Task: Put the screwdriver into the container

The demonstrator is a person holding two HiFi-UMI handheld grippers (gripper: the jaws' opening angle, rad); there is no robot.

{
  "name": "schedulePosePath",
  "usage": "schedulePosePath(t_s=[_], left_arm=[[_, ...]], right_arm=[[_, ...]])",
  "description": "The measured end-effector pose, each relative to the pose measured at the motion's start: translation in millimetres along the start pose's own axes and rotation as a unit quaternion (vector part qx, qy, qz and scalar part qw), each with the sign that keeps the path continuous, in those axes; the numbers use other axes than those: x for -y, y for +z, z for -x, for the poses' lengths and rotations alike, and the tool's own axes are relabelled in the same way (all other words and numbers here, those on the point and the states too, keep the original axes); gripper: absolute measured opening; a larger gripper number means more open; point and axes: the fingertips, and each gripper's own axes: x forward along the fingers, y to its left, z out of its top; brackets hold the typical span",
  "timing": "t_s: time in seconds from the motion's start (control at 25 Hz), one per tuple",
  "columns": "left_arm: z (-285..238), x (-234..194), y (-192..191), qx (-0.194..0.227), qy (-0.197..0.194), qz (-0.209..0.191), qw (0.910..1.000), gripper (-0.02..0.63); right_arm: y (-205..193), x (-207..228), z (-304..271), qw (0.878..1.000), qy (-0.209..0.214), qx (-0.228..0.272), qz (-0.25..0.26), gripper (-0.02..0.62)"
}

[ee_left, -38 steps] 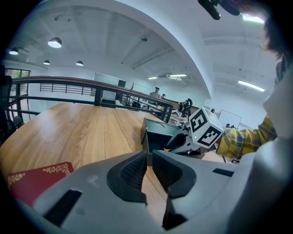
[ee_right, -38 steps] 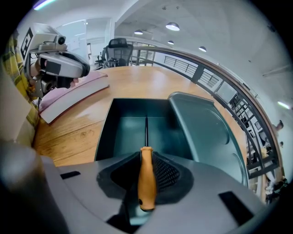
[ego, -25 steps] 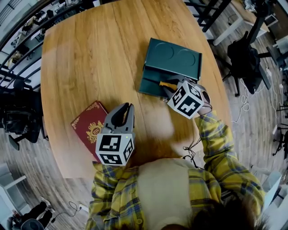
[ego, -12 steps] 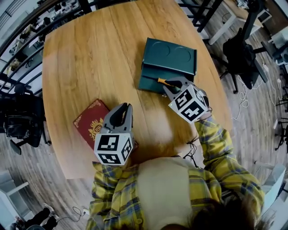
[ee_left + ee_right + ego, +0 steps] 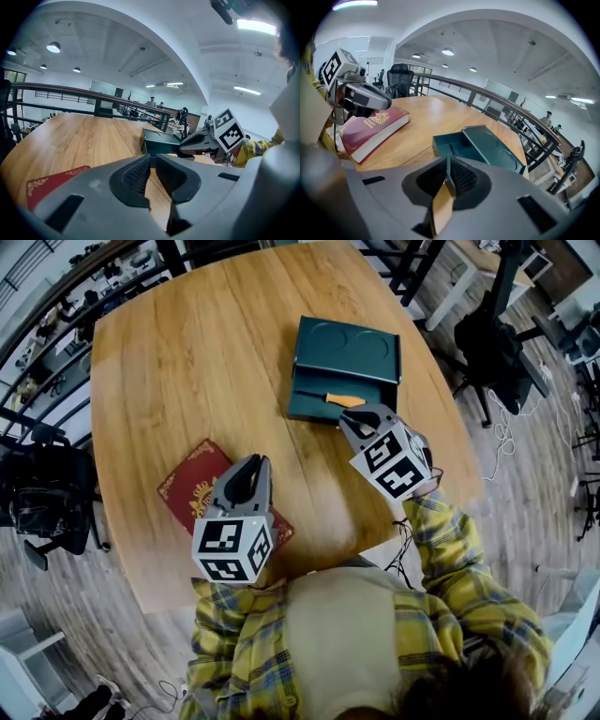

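Orange-handled, the screwdriver (image 5: 333, 398) is lying inside the dark green container (image 5: 349, 351), in the compartment on its 6 o'clock side; in the head view its long axis is running from 9 to 3 o'clock, with the handle pointing to 3 and the shaft to 9. The right gripper (image 5: 359, 419) is hovering just beside the handle at 5 o'clock, jaws pressed together on nothing; its own view is showing only the thin shaft. The left gripper (image 5: 251, 468) is hanging over the red book (image 5: 187, 486), jaws a narrow slit apart and empty, its body covering part of the book.
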Motion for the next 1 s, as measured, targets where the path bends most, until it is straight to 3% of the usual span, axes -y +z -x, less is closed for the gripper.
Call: schedulePosePath(t_s=[0.6,1.0], left_arm=[[39.1,4.8,0.7,0.007,-0.009,-0.023,0.9997,0.041],[62.7,7.6,-0.1,0.021,-0.015,-0.026,0.9993,0.041]], right_arm=[[15.8,-31.4,44.7,0.995,-0.049,0.05,-0.07,0.074],[25.7,-53.4,73.7,0.985,-0.073,0.097,-0.122,0.069]])
